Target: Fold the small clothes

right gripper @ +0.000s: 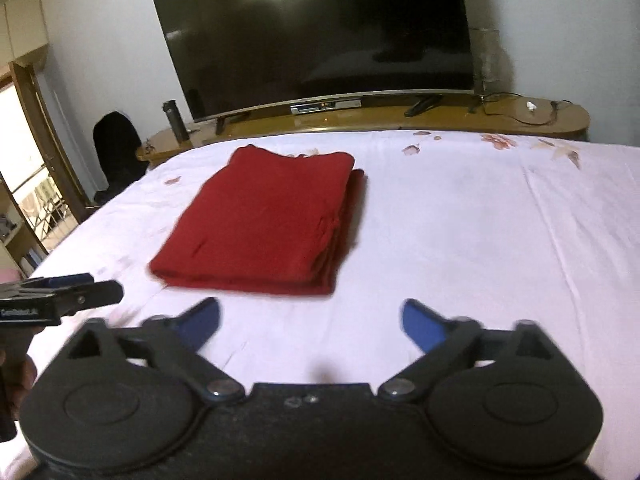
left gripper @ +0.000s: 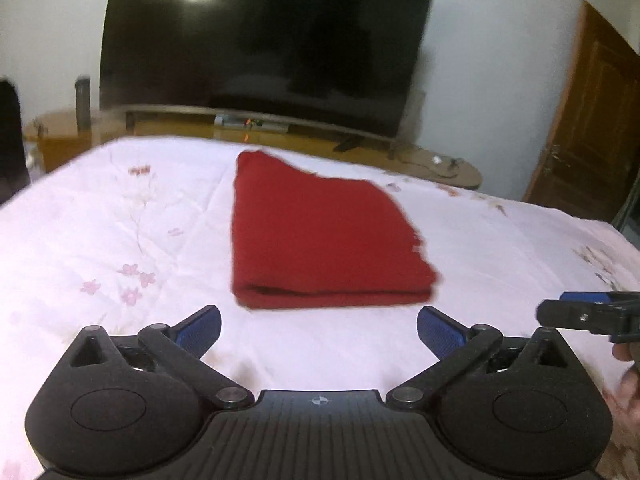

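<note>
Left wrist view: my left tongs [left gripper: 318, 330] spread wide, empty; folded red garment [left gripper: 320, 236] flat on the bed [left gripper: 120, 220], just ahead, apart.

Right wrist view: my right tongs [right gripper: 311, 324] spread wide, empty; garment [right gripper: 264, 224] ahead-left, toward the bed's [right gripper: 480, 220] far edge.

Bed [right gripper: 460, 220] w/ white floral sheet is carrying one red folded garment [right gripper: 264, 224], lying flat approx mid-sheet, stacked layers showing along its near & right edges.
</note>
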The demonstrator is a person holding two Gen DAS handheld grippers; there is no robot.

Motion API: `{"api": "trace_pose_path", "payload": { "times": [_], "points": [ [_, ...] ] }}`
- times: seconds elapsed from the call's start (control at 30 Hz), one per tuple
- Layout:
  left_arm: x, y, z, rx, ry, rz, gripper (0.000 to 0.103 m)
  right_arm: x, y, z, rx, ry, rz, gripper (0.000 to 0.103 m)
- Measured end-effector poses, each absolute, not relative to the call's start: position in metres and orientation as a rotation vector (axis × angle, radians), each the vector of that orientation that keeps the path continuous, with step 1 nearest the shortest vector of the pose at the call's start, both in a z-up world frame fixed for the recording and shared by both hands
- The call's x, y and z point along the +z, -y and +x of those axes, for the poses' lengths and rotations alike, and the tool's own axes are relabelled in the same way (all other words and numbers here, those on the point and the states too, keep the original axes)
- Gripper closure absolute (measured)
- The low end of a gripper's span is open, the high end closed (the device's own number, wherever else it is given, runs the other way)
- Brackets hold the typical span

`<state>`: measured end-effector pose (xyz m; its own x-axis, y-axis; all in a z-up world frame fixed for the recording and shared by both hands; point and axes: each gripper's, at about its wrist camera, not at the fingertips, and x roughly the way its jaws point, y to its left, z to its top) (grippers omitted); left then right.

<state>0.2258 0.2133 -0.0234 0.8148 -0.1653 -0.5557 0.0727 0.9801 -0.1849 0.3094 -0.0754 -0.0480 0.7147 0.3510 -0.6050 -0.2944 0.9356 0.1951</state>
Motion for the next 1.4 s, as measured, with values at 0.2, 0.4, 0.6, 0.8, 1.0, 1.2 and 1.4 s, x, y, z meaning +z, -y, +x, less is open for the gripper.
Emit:
{"api": "trace_pose_path", "payload": {
  "times": [0.2, 0.4, 0.6, 0.8, 1.0, 1.2, 1.4],
  "points": [
    [0.017, -0.177, 0.127, -0.077, -0.536, -0.13, 0.0, -0.018, 0.084, 0.227, 0.282, -0.59, -0.036, 0.001],
    [0.036, -0.156, 0.064, -0.07, -0.501, -0.109, 0.0, 0.0, 0.09, 0.163, 0.285, -0.525, -0.092, 0.001],
    [0.048, -0.146, 0.028, -0.063, -0.464, -0.125, 0.0, 0.006, 0.093, 0.131, 0.272, -0.482, -0.095, 0.001],
    [0.057, -0.138, 0.011, -0.062, -0.428, -0.129, 0.0, 0.019, 0.095, 0.113, 0.253, -0.431, -0.099, 0.001],
    [0.062, -0.135, 0.007, -0.066, -0.417, -0.123, 0.0, 0.025, 0.096, 0.106, 0.256, -0.406, -0.081, 0.001],
    [0.062, -0.134, 0.008, -0.062, -0.415, -0.127, 0.0, 0.024, 0.094, 0.1, 0.26, -0.401, -0.076, 0.001],
    [0.062, -0.133, 0.011, -0.067, -0.408, -0.13, 0.0, 0.026, 0.099, 0.099, 0.242, -0.39, -0.063, 0.001]
  ]
}}
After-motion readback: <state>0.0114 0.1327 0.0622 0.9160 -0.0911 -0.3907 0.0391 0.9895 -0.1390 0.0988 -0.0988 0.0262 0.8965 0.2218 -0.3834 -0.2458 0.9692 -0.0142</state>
